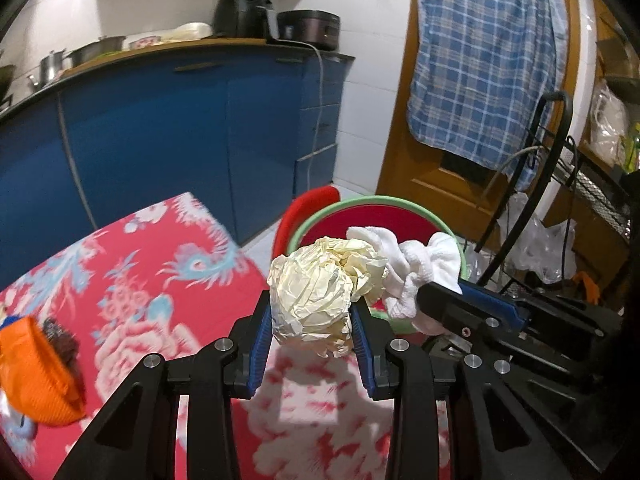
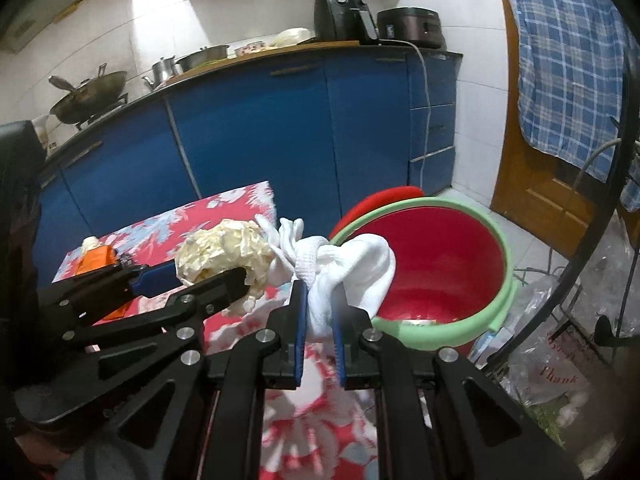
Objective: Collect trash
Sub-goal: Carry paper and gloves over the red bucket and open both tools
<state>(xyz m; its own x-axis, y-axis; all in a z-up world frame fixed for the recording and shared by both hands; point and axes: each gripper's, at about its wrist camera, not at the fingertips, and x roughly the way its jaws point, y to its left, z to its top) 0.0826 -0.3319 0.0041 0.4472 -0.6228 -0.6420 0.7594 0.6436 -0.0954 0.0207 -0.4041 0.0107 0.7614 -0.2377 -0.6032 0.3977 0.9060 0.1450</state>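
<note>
Leftmost, an orange basket (image 1: 38, 376) sits on the bench (image 1: 152, 280), which wears a red floral cloth. Next along, left gripper (image 1: 312, 320), fingers (image 1: 259, 344) pinching a crumpled cream paper ball (image 1: 320, 292) from both sides, ball lifted clear of the cloth. Just right of it, touching or nearly so, the right gripper (image 2: 320, 316) has its fingers (image 2: 299, 320) squeezed almost together on a wad of white cloth (image 2: 344, 276); the wad bulges out above the tips. Both bundles are held over the bench's far edge, right beside the red bucket (image 2: 440, 264) with a pale green rim, which stands on the floor past the bench; the white cloth overlaps the rim in the right wrist view. Some scraps lie in the bucket bottom, too small to tell. Behind: blue cabinets (image 1: 160, 128), black air fryer (image 2: 344, 16) and cooker (image 2: 412, 26) on top. Far right, a blue checked cloth (image 1: 488, 52) hangs on a wooden door, clear plastic bags (image 2: 552, 364) on the floor.
</note>
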